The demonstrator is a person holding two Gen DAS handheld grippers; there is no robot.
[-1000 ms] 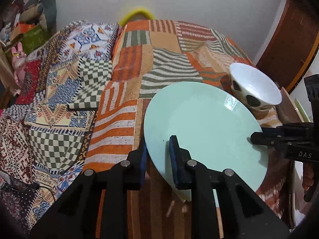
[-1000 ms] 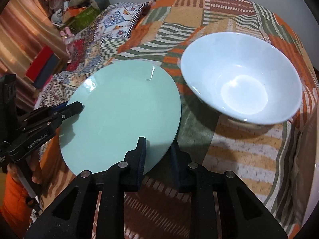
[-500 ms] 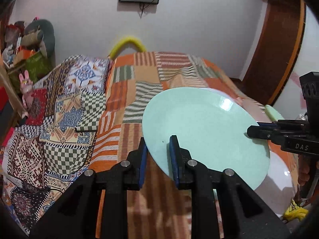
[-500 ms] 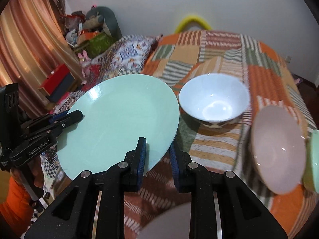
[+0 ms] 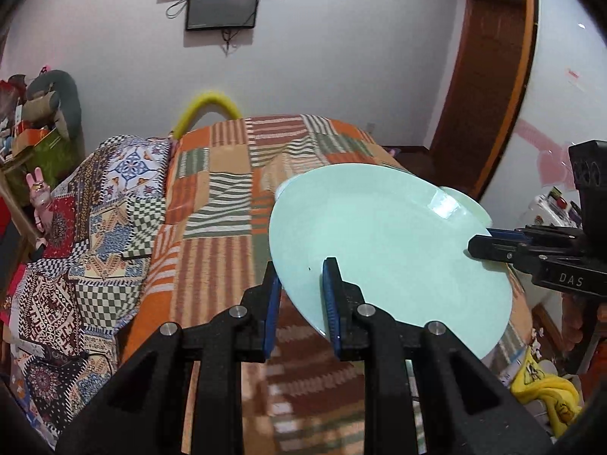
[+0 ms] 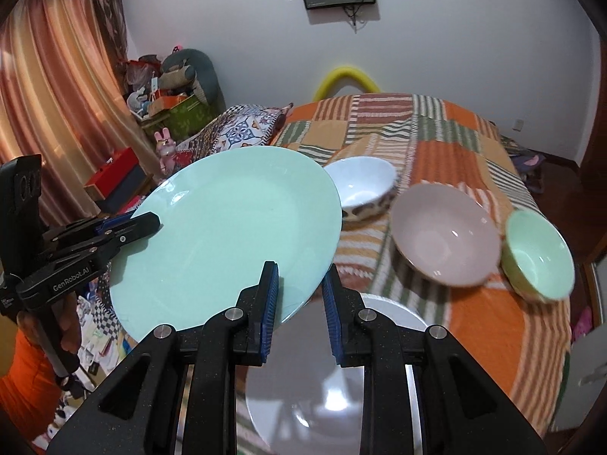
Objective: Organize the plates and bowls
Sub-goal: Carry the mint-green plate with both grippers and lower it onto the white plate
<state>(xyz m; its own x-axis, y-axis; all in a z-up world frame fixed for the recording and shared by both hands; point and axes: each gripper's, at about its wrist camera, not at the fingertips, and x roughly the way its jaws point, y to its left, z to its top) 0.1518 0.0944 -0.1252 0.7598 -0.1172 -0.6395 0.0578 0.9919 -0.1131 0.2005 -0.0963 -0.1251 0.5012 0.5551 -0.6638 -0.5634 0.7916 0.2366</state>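
A mint green plate (image 5: pixel 387 250) (image 6: pixel 227 242) is held in the air above the bed. My left gripper (image 5: pixel 301 303) is shut on its left rim and my right gripper (image 6: pixel 299 299) is shut on its right rim. Each gripper shows in the other's view: the right (image 5: pixel 493 242) and the left (image 6: pixel 144 223). On the bedspread lie a white bowl with brown spots (image 6: pixel 360 187), a pink bowl (image 6: pixel 444 231), a green bowl (image 6: pixel 538 261) and a white plate (image 6: pixel 326 379) under the right gripper.
The patchwork bedspread (image 5: pixel 220 204) covers the bed. A yellow curved tube (image 6: pixel 347 76) stands at the bed's far end. Soft toys and boxes (image 6: pixel 170 94) are piled at the left by the curtain. A wooden door frame (image 5: pixel 489 87) is at the right.
Both grippers have lifted the green plate up and back from the bedspread. The pink bowl, green bowl and white plate have come into the right wrist view.
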